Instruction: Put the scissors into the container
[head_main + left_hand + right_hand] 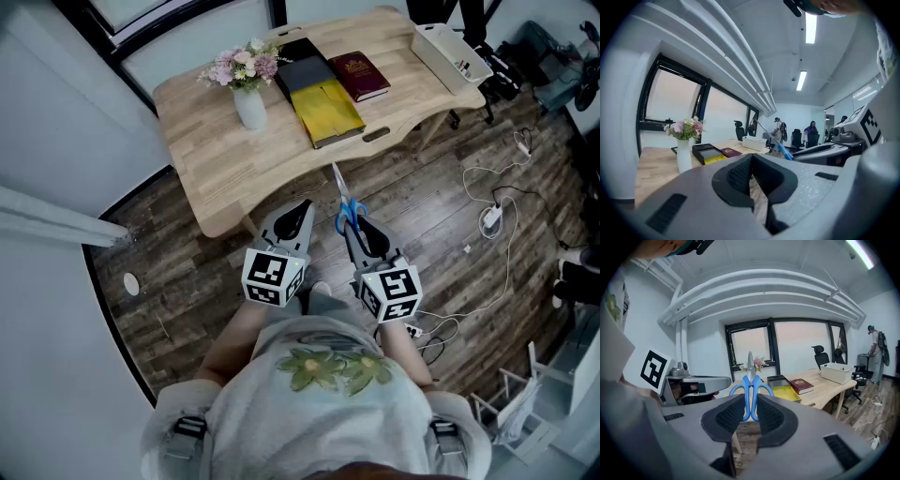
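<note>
Above the dark plank floor (187, 272), short of the pale wooden table (216, 159), the right claw (750, 412) pinches the blue-handled steel scissors (750, 389) only by their loops, so they may swivel or slip on the long reach to the white plastic container (450, 54); the left claw (751, 169) sits closed, empty.

The scissors with blue plastic handles (349, 214) have silver blades. The rectangular plastic container (439, 58) is white. The grey left gripper (303, 207) and grey right gripper (354, 225) carry black-and-white square markers. The pale wooden table (211, 150) bears a yellow book (328, 112), a maroon book (360, 75) and pink flowers (246, 66).
</note>
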A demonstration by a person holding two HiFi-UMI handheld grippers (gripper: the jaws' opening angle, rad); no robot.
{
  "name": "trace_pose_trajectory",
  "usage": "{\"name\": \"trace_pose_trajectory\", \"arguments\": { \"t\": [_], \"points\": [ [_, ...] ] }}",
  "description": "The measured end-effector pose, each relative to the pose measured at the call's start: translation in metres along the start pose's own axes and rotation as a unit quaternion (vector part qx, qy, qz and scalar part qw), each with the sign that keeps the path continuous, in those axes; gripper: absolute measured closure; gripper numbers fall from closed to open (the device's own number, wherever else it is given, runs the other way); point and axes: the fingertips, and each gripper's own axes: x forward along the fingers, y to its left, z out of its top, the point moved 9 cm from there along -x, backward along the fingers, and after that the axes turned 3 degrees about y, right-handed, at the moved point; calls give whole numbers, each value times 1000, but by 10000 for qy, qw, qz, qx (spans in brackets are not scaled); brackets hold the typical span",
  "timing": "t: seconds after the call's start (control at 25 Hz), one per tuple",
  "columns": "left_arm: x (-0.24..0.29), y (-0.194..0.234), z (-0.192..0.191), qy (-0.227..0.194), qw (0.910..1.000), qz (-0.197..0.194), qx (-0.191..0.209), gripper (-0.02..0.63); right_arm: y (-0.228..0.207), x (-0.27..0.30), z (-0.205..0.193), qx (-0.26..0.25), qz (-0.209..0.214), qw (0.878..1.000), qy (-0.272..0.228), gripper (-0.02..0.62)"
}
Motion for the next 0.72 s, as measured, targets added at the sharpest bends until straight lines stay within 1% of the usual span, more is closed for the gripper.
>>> {"name": "trace_pose_trajectory", "arguments": {
  "t": [0.28,0.44,0.72],
  "points": [
    [1,3,0,-5,10000,7,78,601,5,0,3,-38,-12,10000,-71,518],
    [6,0,3,-65,9999,44,86,601,-3,-1,6,-26,60,9998,-172,518],
    [16,-9,-1,-182,9996,236,25,601,-22,-4,5,-115,201,9995,-197,518]
  ]
}}
